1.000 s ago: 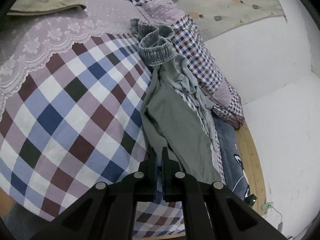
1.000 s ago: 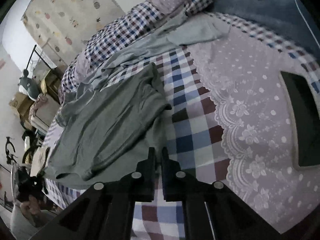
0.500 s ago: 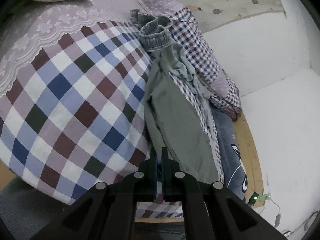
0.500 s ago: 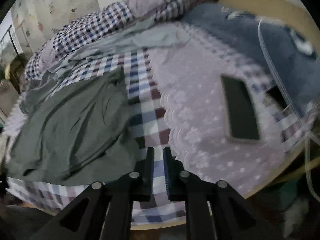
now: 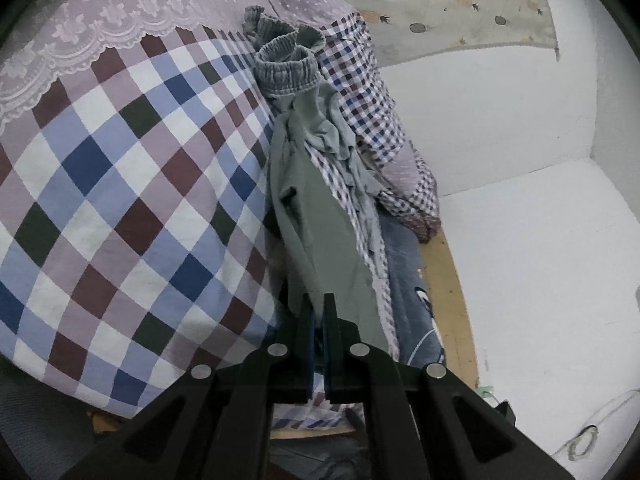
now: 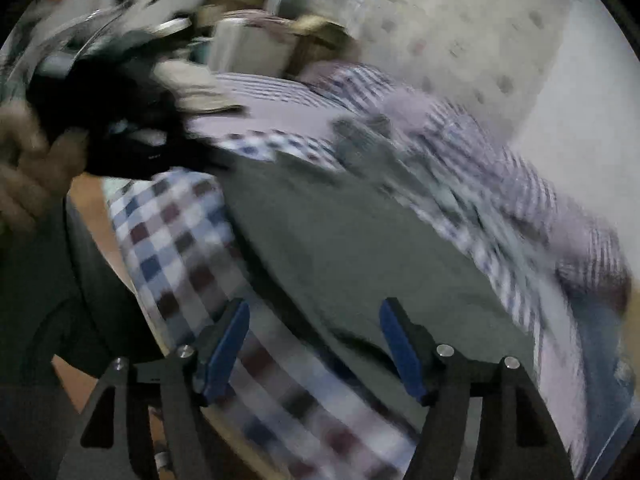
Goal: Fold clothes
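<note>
A grey-green garment (image 5: pixel 320 224) lies stretched along the right edge of the checked bedspread (image 5: pixel 120 184). Its near corner is pinched in my left gripper (image 5: pixel 318 308), which is shut on it. A gathered elastic waistband (image 5: pixel 288 68) of blue-grey trousers lies bunched at the garment's far end. The right wrist view is blurred by motion. There the same garment (image 6: pixel 360 240) spreads flat over the bedspread (image 6: pixel 180 232), and my right gripper (image 6: pixel 314 320) hangs open just above its near edge, holding nothing. The left gripper and a hand (image 6: pixel 24 176) show at the far left.
A small-check quilt (image 5: pixel 360 80) is heaped along the bed's far side by the white wall (image 5: pixel 500 120). A dark blue blanket (image 5: pixel 408 288) hangs over the wooden bed frame (image 5: pixel 452 288). A lace-edged cloth (image 5: pixel 80 36) covers the bed's far left.
My right gripper has opened and swung fast from the lace side round to the garment's near edge. My left gripper has kept its hold and drawn back and up a little.
</note>
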Demonstrator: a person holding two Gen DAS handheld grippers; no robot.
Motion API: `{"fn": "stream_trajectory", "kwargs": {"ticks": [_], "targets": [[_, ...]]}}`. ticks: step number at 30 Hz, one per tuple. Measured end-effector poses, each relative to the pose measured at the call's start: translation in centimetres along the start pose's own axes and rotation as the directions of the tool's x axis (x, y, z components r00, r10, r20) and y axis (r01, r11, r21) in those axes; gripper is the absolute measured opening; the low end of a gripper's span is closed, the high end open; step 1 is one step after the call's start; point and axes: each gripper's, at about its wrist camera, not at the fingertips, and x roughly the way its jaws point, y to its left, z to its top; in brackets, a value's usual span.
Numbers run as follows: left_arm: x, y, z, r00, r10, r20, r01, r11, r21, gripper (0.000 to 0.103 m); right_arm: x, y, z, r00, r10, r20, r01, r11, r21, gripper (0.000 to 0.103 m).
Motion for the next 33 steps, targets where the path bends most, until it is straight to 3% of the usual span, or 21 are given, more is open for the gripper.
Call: {"fn": "stream_trajectory", "kwargs": {"ticks": [8,13,15,16,17,19,21,23,24,26,28,33], "targets": [[-0.1,0.4,0.5,0.998,-0.043,-0.036,0.042,0.999,-0.014,0.001,6.4,5.4,3.6,0.985,-0.167,0.053,0.174,0.966,-0.192,0.074],[-0.4,0.8,0.8,0.997,-0.061,-0.055,0.06,0.998,-0.024,0.001,9.4,5.6,4.6,0.974,-0.223,0.037,0.226,0.951,-0.213,0.071],[-0.2,0.8,1.0,0.996,-0.066,-0.063,0.065,0.998,-0.024,0.001,10.4,5.6,4.9,0.973,-0.229,0.02,0.227,0.949,-0.218,0.053],[0.0,0.7,1.1,0.996,-0.062,-0.069,0.061,0.998,-0.021,0.001,10.9,5.6,4.9,0.973,-0.231,-0.002,0.225,0.948,-0.226,0.03],[0.1,0.7,1.2,0.996,-0.054,-0.075,0.053,0.998,-0.019,0.001,11.3,5.4,4.9,0.974,-0.225,-0.016,0.216,0.951,-0.22,0.016],[0.4,0.7,1.4,0.996,-0.039,-0.085,0.038,0.999,-0.019,0.001,11.6,5.0,4.9,0.977,-0.213,-0.024,0.204,0.958,-0.202,0.005],[0.3,0.8,1.7,0.996,-0.039,-0.077,0.037,0.999,-0.029,0.002,11.5,4.6,4.9,0.981,-0.193,-0.022,0.186,0.965,-0.183,0.004],[-0.1,1.1,2.2,0.998,-0.037,-0.048,0.035,0.998,-0.046,0.016,11.0,3.8,5.0,0.985,-0.174,-0.01,0.171,0.973,-0.157,0.003],[-0.4,1.4,2.6,0.999,-0.035,-0.028,0.033,0.997,-0.063,0.034,10.7,3.6,5.0,0.986,-0.167,-0.005,0.164,0.976,-0.143,0.003],[-0.3,1.8,3.4,0.999,-0.033,-0.009,0.032,0.995,-0.09,0.056,10.0,2.9,5.4,0.989,-0.149,0.004,0.149,0.983,-0.109,0.003],[0.4,1.8,4.3,0.999,-0.033,-0.017,0.031,0.996,-0.087,0.057,9.2,2.1,5.8,0.991,-0.132,0.014,0.132,0.989,-0.072,0.003],[4.9,-0.5,7.0,0.995,0.038,-0.094,-0.035,0.999,0.037,0.066,7.1,0.4,6.8,0.993,-0.106,0.044,0.106,0.994,0.008,0.003]]}}
